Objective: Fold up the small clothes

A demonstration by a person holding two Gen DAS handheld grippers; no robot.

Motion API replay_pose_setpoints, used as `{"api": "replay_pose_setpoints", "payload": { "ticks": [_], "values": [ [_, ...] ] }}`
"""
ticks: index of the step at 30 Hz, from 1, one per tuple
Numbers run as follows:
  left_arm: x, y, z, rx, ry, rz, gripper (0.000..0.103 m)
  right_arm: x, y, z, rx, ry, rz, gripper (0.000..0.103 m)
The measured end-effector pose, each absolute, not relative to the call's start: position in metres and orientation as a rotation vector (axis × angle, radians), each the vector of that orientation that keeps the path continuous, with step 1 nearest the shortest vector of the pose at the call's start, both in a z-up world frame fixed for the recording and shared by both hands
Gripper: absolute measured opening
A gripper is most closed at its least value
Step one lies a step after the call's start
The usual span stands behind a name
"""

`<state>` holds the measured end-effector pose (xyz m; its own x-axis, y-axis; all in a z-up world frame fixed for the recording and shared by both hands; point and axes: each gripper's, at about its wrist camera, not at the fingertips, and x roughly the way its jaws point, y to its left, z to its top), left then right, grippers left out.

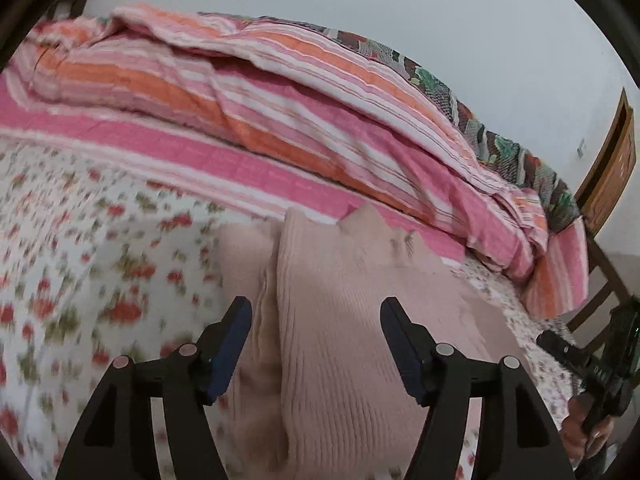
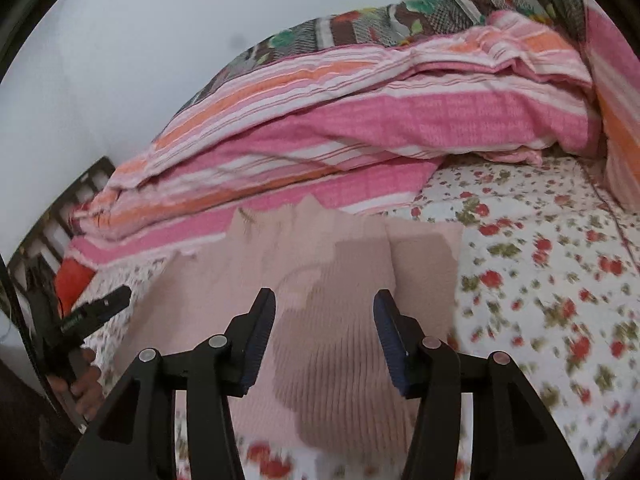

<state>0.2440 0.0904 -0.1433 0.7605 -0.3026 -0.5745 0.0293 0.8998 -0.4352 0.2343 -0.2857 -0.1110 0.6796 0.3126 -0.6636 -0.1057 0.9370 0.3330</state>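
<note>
A pale pink ribbed knit garment (image 1: 340,300) lies folded on the floral bed sheet (image 1: 80,240), with one layer lapped over another. My left gripper (image 1: 316,312) hangs just above it, open, its blue pads apart and no cloth pinched between them. In the right wrist view the same pink knit garment (image 2: 332,280) spreads under my right gripper (image 2: 324,308), which is also open with nothing gripped. Each gripper appears at the edge of the other's view: the right gripper (image 1: 592,364) held by a hand, and the left gripper (image 2: 92,312) likewise.
A rumpled pink, orange and white striped quilt (image 1: 280,92) is heaped along the far side of the bed, over a dark patterned blanket (image 1: 500,148). A wooden headboard (image 1: 612,168) stands at one end, a slatted footboard (image 2: 52,220) at the other. White wall behind.
</note>
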Motion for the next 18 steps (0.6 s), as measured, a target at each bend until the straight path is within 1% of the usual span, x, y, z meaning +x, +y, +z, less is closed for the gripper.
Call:
{"api": "replay_pose_setpoints", "payload": {
  "ticks": [1, 4, 9, 13, 18],
  "values": [
    [0.235, 0.091, -0.145, -0.42, 0.697, -0.188, 0.065, 0.222, -0.286, -0.111, 0.267, 0.805, 0.242, 0.059],
    [0.201, 0.095, -0.153, -0.43, 0.72, -0.182, 0.066, 0.193, -0.286, -0.117, 0.263, 0.837, 0.245, 0.06],
    [0.156, 0.1, -0.175, -0.533, 0.753, -0.231, 0.067, 0.161, -0.282, -0.14, 0.298, 0.9, 0.281, 0.06],
    [0.157, 0.09, -0.188, -0.559, 0.794, -0.291, 0.066, 0.163, -0.284, -0.161, 0.392, 0.958, 0.288, 0.06],
    [0.178, 0.084, -0.193, -0.579, 0.772, -0.279, 0.065, 0.182, -0.296, -0.169, 0.531, 0.934, 0.275, 0.06]
  ]
}}
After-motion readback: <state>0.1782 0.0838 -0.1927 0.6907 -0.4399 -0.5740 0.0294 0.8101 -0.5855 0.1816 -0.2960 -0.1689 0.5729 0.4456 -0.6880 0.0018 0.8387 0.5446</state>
